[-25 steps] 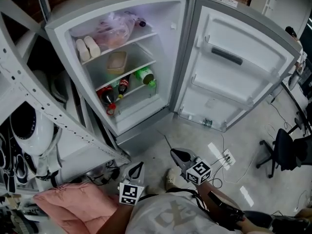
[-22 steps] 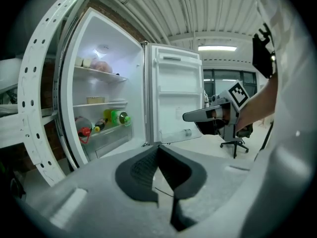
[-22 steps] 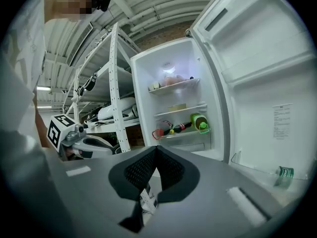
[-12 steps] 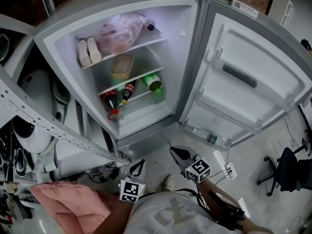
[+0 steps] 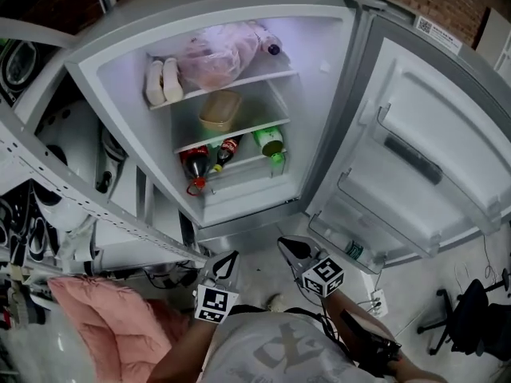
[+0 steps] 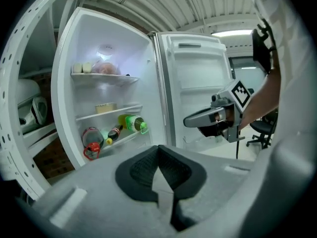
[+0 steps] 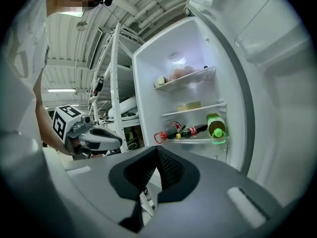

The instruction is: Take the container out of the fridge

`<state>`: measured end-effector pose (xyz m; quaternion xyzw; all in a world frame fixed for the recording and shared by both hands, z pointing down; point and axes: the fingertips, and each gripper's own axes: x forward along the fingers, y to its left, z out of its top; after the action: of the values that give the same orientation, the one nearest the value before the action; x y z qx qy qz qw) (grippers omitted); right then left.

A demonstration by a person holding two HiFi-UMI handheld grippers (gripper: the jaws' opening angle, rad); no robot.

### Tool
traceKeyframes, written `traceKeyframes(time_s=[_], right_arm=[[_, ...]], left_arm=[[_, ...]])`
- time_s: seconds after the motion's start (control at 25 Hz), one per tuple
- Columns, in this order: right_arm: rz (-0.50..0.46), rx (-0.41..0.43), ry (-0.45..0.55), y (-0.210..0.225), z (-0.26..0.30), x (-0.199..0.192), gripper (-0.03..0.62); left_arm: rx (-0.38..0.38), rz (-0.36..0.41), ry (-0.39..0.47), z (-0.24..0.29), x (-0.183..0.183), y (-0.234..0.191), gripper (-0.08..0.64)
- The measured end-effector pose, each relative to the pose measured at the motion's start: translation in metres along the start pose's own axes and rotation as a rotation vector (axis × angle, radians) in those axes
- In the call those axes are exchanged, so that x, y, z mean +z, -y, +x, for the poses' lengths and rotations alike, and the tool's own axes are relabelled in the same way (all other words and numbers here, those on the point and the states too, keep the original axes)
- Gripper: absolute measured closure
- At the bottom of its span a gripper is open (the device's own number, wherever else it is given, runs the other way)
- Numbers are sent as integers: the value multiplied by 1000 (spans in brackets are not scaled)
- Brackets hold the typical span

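Observation:
The fridge (image 5: 120, 46) stands open in front of me. A tan lidded container (image 5: 220, 110) sits on its middle shelf, also seen in the left gripper view as the container (image 6: 105, 107) and in the right gripper view as the container (image 7: 188, 105). My left gripper (image 5: 226, 263) is held low, short of the fridge, shut and empty (image 6: 158, 148). The right gripper (image 5: 291, 250) is beside it, level with the fridge's bottom edge, with jaws together and nothing between them (image 7: 157, 148). Both point toward the shelves, well away from the container.
A pink bag (image 5: 214, 54) and two white packs (image 5: 163, 80) fill the top shelf. Cola bottles (image 5: 209, 158) and a green bottle (image 5: 270, 142) lie on the lower shelf. The door (image 5: 431, 134) swings open at right. A metal rack (image 5: 72, 206) and a pink cushion (image 5: 104, 325) are at left.
The fridge has come nearer and shifted right in the head view. Both grippers have been carried forward toward it and keep their jaws shut.

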<state>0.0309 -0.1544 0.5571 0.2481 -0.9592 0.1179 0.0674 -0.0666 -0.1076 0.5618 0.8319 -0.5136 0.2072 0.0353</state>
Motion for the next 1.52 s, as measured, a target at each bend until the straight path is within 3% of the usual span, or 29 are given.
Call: traceKeyframes(time_s=[0.4,0.72,1.04,1.36,1.52], right_arm=[[3,75,-12,12,18,1,583],[-5,89,-14,21,39,9,583],[-1,82,10,36,64,22,583],[9,76,18,46,76,26,583],[9,72,24,51,77,29,584]], left_arm=[[106,193,21,44,53,-59,557],[146,396,16,95,98,-106,557],[177,521,-21,141,138,-162,557],[205,697,-127,196,157,-206,557],[216,760,-247,211,151,-232,528]])
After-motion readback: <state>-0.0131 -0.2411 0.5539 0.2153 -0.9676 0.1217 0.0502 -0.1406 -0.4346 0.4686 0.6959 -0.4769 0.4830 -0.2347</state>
